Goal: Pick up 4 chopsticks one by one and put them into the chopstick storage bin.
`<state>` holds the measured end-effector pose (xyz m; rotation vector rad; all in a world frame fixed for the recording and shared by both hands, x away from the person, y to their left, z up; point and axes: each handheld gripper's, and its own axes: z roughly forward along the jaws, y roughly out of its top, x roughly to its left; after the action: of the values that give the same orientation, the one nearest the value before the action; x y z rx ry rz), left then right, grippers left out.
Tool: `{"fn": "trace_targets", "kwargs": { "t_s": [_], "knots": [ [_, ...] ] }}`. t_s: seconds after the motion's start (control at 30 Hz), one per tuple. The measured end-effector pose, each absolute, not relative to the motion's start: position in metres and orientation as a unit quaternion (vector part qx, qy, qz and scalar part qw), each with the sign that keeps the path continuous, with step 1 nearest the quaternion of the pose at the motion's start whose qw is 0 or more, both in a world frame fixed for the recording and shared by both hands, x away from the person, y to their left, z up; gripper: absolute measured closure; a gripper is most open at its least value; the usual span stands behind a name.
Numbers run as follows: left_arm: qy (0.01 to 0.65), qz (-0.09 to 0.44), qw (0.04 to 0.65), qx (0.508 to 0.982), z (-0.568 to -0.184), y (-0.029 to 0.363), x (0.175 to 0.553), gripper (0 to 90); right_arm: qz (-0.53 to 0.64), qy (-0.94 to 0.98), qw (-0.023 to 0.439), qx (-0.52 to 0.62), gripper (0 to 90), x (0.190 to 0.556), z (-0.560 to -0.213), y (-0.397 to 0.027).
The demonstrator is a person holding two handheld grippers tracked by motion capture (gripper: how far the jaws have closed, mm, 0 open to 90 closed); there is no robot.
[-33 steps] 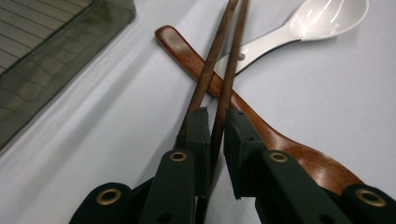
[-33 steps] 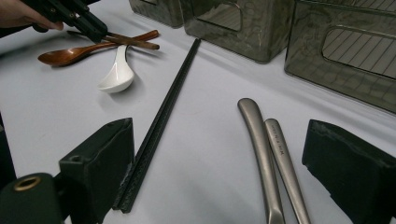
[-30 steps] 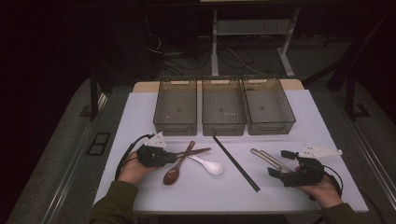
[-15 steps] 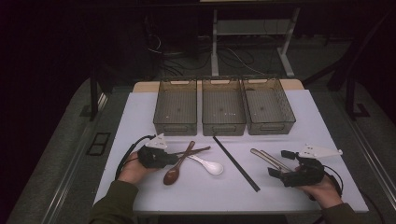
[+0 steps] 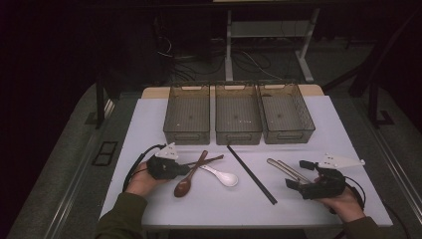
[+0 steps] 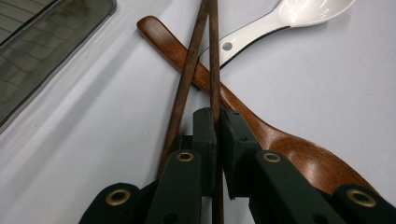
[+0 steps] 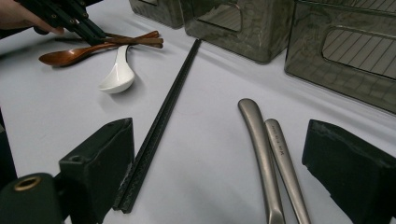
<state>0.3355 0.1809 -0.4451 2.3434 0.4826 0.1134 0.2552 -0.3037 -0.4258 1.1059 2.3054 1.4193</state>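
Left gripper (image 6: 215, 122) nearest, jaws clamped on one of the brown wooden chopsticks (image 6: 214, 56), its twin lying just beside the left jaw; both cross over the wooden spoon (image 6: 261, 135), with the white spoon (image 6: 299, 14) beyond it. Right gripper (image 7: 224, 154) rests on the table (image 5: 308, 129) with jaws wide, nothing between the pads, metal handles (image 7: 266, 144) ahead and the black chopsticks (image 7: 163, 116) along its left jaw. Farthest back: three grey bins (image 5: 238, 130) in a row.
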Motion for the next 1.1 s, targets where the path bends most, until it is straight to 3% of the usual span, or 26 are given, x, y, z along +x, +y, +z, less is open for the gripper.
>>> {"fn": "trace_targets", "kwargs": {
  "t_s": [1.1],
  "knots": [
    [0.203,0.048,0.385,0.899,-0.434,0.186,0.332,84.0,0.481,0.784,0.112,0.377,8.9,0.255,-0.426,-0.304]
  ]
}}
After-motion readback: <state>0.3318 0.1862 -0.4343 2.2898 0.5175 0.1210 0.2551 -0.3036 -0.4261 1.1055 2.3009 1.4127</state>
